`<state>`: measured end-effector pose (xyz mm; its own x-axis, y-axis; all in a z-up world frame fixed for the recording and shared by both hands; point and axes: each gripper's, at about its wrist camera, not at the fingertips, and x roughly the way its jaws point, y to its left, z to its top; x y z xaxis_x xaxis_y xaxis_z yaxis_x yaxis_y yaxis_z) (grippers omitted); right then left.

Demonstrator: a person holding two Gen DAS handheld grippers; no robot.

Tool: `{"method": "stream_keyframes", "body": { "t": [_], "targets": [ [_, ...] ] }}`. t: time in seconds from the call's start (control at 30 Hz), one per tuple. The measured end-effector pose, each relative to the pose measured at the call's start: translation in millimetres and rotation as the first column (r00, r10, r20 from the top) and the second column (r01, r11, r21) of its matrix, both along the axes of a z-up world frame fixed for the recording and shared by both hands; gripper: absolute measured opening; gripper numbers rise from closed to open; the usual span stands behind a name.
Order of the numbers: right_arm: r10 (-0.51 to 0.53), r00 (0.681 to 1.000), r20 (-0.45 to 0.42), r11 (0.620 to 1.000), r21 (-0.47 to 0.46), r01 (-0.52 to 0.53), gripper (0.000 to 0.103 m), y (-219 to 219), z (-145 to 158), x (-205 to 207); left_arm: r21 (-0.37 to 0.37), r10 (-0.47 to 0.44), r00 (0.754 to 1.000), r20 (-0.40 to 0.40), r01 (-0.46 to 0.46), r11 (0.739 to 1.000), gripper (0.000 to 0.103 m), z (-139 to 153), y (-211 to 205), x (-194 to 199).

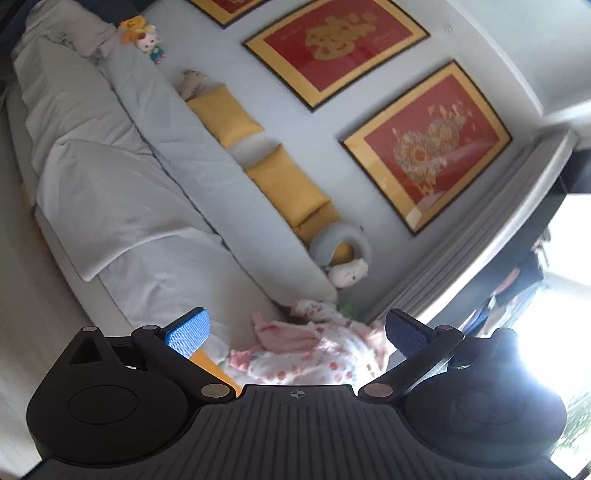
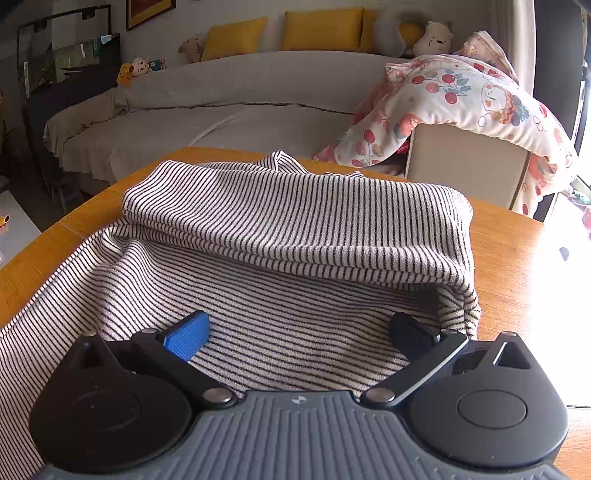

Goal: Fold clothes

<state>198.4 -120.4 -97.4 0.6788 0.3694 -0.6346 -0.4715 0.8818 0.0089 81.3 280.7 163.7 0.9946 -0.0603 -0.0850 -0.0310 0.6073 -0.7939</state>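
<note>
A home living room: covered sofa [image 2: 221, 85], yellow cushions [image 2: 321, 29], plush toys [image 2: 434, 37], framed wall pictures [image 1: 428, 144].

Both the left gripper [image 1: 295, 332] and the right gripper [image 2: 299, 334] have ribbed grey bodies, black round-hubbed linkage arms with silver rivets, and blue textured finger pads [image 2: 186, 338].

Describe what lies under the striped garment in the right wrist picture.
The striped garment lies on a wooden table, whose bare top shows at both sides. Its far part is folded over its own lower layer. The table beneath the cloth is hidden.
</note>
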Motion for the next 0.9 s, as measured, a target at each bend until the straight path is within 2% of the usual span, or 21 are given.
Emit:
{"method": "stream_keyframes", "body": {
  "t": [0.1,0.23,0.27,0.33,0.4,0.53,0.57,0.7,0.77,0.9],
  "targets": [
    [0.000,1.000,0.000,1.000,0.000,0.000,0.103,0.1,0.0,0.0,-0.078,0.036,0.992,0.121,-0.026,0.997,0.103,24.4,-5.6,-6.1],
    [0.000,1.000,0.000,1.000,0.000,0.000,0.103,0.1,0.1,-0.1,-0.087,0.092,0.967,0.238,-0.073,0.994,0.103,66.7,-15.1,-5.8],
    [0.000,1.000,0.000,1.000,0.000,0.000,0.103,0.1,0.1,-0.1,-0.085,0.124,0.954,0.271,-0.105,0.991,0.103,78.4,-15.7,-7.5],
    [0.000,1.000,0.000,1.000,0.000,0.000,0.103,0.1,0.1,-0.1,-0.071,0.205,0.916,0.344,-0.193,0.979,0.103,100.6,-18.7,-10.6],
    [0.000,1.000,0.000,1.000,0.000,0.000,0.103,0.2,0.1,-0.1,-0.080,0.332,0.847,0.416,-0.329,0.941,0.103,114.0,-22.7,-17.6],
    [0.000,1.000,0.000,1.000,0.000,0.000,0.103,0.1,0.0,0.0,-0.206,0.446,0.774,0.450,-0.395,0.895,0.103,132.3,-24.8,-20.0],
    [0.000,1.000,0.000,1.000,0.000,0.000,0.103,0.0,0.0,0.0,-0.211,0.434,0.780,0.451,-0.380,0.901,0.103,138.0,-24.4,-18.0],
    [0.000,1.000,0.000,1.000,0.000,0.000,0.103,0.1,0.0,0.0,-0.091,0.383,0.804,0.455,-0.386,0.918,0.103,167.7,-40.9,-10.0],
    [0.000,1.000,0.000,1.000,0.000,0.000,0.103,0.1,0.0,-0.1,-0.025,0.333,0.824,0.458,-0.363,0.931,0.103,186.1,-50.9,-4.3],
    [0.000,1.000,0.000,1.000,0.000,0.000,0.103,-0.1,0.1,-0.3,0.106,0.299,0.832,0.467,-0.388,0.915,0.103,220.7,-72.2,4.5]
  ]
}}
